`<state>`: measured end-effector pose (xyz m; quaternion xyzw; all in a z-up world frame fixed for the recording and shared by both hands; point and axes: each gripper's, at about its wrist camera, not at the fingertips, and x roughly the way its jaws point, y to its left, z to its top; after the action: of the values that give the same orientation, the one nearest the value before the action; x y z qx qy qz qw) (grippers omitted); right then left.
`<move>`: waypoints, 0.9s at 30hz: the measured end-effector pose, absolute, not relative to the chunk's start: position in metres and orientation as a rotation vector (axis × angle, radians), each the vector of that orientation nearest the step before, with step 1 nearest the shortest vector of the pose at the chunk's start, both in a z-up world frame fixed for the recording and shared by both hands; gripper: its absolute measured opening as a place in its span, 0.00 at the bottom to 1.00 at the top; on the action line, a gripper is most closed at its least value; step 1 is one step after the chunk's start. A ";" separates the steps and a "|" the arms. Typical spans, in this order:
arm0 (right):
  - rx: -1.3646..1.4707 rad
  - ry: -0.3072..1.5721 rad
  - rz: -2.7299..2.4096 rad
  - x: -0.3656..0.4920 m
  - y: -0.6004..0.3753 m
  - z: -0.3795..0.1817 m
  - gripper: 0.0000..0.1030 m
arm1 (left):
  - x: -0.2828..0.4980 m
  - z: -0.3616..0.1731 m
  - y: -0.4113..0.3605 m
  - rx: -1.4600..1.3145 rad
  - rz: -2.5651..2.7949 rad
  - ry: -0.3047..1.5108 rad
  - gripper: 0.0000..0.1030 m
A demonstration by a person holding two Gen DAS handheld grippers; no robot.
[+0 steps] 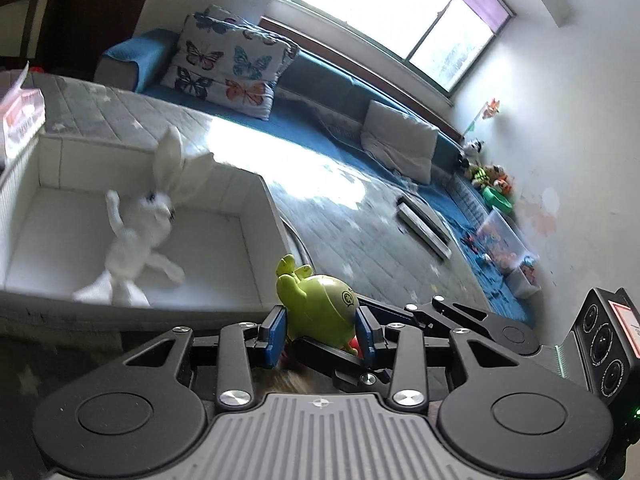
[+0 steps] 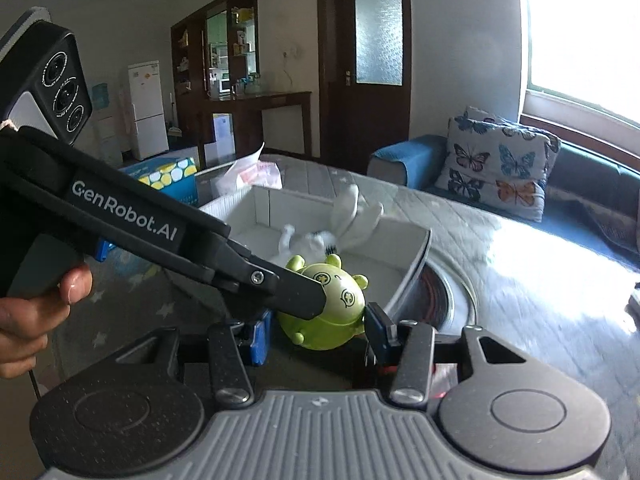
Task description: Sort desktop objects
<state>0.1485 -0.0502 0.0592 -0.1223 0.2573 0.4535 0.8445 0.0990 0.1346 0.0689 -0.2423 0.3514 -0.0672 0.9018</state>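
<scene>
A green round toy figure [image 1: 320, 308] sits between the blue pads of my left gripper [image 1: 322, 334], which is shut on it. In the right wrist view the same green toy [image 2: 328, 312] lies between the fingers of my right gripper [image 2: 318, 340], whose jaws stand wide with a gap on the left side. The left gripper's finger [image 2: 280, 288] presses on the toy from the left. A white box [image 1: 256, 184] holds a white plush rabbit [image 1: 136, 236]; the box [image 2: 416, 248] and the rabbit [image 2: 320, 236] also show just behind the toy.
A tissue box [image 1: 20, 120] stands at the left. A blue-and-yellow box [image 2: 168, 176] stands behind the white box. A round metal-rimmed disc [image 2: 444, 292] lies right of the box. A sofa with a butterfly cushion [image 2: 500, 160] runs behind the table.
</scene>
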 end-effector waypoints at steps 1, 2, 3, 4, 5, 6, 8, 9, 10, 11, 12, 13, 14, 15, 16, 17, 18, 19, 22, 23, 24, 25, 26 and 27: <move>-0.264 0.544 0.961 0.154 -0.044 0.060 0.47 | 0.104 0.069 0.139 -0.503 -0.133 0.728 0.39; -0.269 0.546 0.966 0.160 -0.037 0.060 0.47 | 0.110 0.069 0.145 -0.505 -0.126 0.733 0.39; -0.272 0.554 0.971 0.166 -0.031 0.060 0.47 | 0.116 0.068 0.150 -0.509 -0.120 0.740 0.39; -0.271 0.568 0.974 0.172 -0.025 0.058 0.47 | 0.123 0.065 0.155 -0.516 -0.114 0.751 0.39; -0.271 0.584 0.977 0.178 -0.019 0.056 0.47 | 0.129 0.062 0.160 -0.524 -0.107 0.763 0.39; -0.272 0.598 0.980 0.184 -0.014 0.054 0.47 | 0.136 0.058 0.166 -0.532 -0.101 0.775 0.39; -0.278 0.639 0.989 0.197 -0.003 0.048 0.47 | 0.148 0.050 0.175 -0.543 -0.093 0.801 0.39; -0.281 0.661 0.993 0.204 0.002 0.044 0.47 | 0.154 0.045 0.179 -0.552 -0.088 0.816 0.39; -0.284 0.683 0.996 0.210 0.007 0.040 0.47 | 0.159 0.041 0.183 -0.561 -0.082 0.829 0.39; -0.287 0.705 1.000 0.216 0.011 0.036 0.47 | 0.164 0.036 0.187 -0.566 -0.079 0.842 0.39; -0.294 0.722 1.002 0.221 0.016 0.032 0.47 | 0.169 0.032 0.190 -0.570 -0.075 0.854 0.39; -0.303 0.736 1.004 0.225 0.020 0.029 0.47 | 0.173 0.028 0.193 -0.574 -0.072 0.866 0.39; -0.313 0.751 1.006 0.229 0.024 0.025 0.47 | 0.177 0.025 0.196 -0.578 -0.069 0.878 0.39; -0.321 0.765 1.007 0.232 0.027 0.022 0.47 | 0.180 0.021 0.198 -0.583 -0.067 0.890 0.39; -0.329 0.778 1.009 0.234 0.030 0.019 0.47 | 0.183 0.018 0.200 -0.589 -0.064 0.899 0.39; -0.338 0.790 1.011 0.236 0.033 0.015 0.47 | 0.185 0.015 0.203 -0.594 -0.062 0.909 0.39; -0.347 0.803 1.013 0.238 0.036 0.012 0.47 | 0.187 0.012 0.205 -0.599 -0.060 0.917 0.39; -0.358 0.811 1.014 0.240 0.039 0.010 0.47 | 0.189 0.009 0.206 -0.601 -0.059 0.925 0.39; -0.395 0.828 1.012 0.243 0.048 0.004 0.47 | 0.191 0.004 0.209 -0.606 -0.056 0.938 0.39; -0.410 0.829 1.009 0.243 0.051 0.003 0.47 | 0.192 0.002 0.210 -0.608 -0.055 0.941 0.39; -0.424 0.830 1.008 0.243 0.054 0.002 0.47 | 0.192 0.001 0.211 -0.610 -0.054 0.946 0.39; -0.437 0.833 1.008 0.243 0.056 0.001 0.47 | 0.192 0.000 0.212 -0.612 -0.052 0.952 0.39; -0.451 0.836 1.006 0.242 0.059 0.000 0.47 | 0.193 -0.002 0.212 -0.611 -0.051 0.957 0.39; -0.462 0.842 1.005 0.243 0.061 -0.001 0.47 | 0.193 -0.003 0.213 -0.610 -0.050 0.961 0.39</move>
<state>0.2431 0.0613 -0.0008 -0.2128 0.3881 0.4628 0.7681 0.1928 0.2129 -0.0026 -0.2888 0.4551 -0.0235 0.8420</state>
